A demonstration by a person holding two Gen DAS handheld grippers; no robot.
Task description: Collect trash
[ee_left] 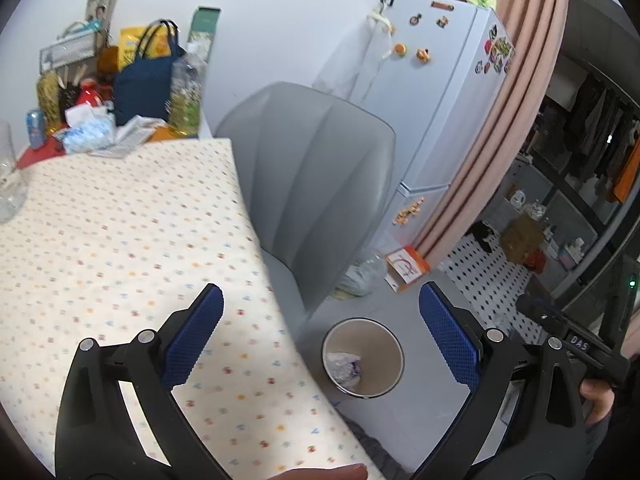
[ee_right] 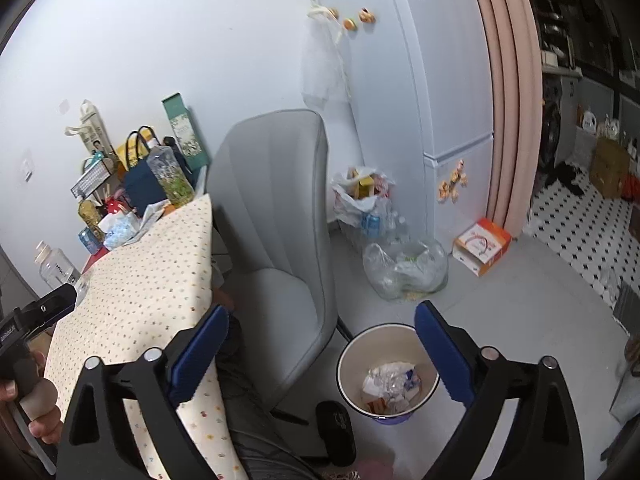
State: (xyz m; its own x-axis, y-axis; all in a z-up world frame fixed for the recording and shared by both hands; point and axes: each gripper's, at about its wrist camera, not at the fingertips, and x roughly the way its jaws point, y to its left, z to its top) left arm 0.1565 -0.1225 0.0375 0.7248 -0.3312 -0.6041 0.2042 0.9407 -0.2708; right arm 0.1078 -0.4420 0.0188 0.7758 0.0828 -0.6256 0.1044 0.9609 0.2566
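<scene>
We are holding the left tool with its blue-padded fingers spread wide and nothing between them, poised over the near corner of the worktop, which is covered in a cream dotted cloth. We are holding the right tool likewise spread and carrying nothing, above the floor beside the worktop's edge.

Directly beneath both tools we are looking into the round cream-walled waste bin standing on the grey floor, just beside the grey upholstered chair. Crumpled white and clear wrappers are lying at the bottom of it, so we are judging that part of the collecting is done.

The stretch of cloth nearest the tools is showing no loose litter. At the far end of the worktop, well apart from the tools, a crumpled white and blue plastic packet and loose papers are lying among a dark blue tote bag, a blue drink can and a clear glass jar. We are judging that the packet and papers are what is left; whether the can is counting as trash we cannot tell.

Against the white refrigerator, filled plastic bags are sitting on the floor.
</scene>
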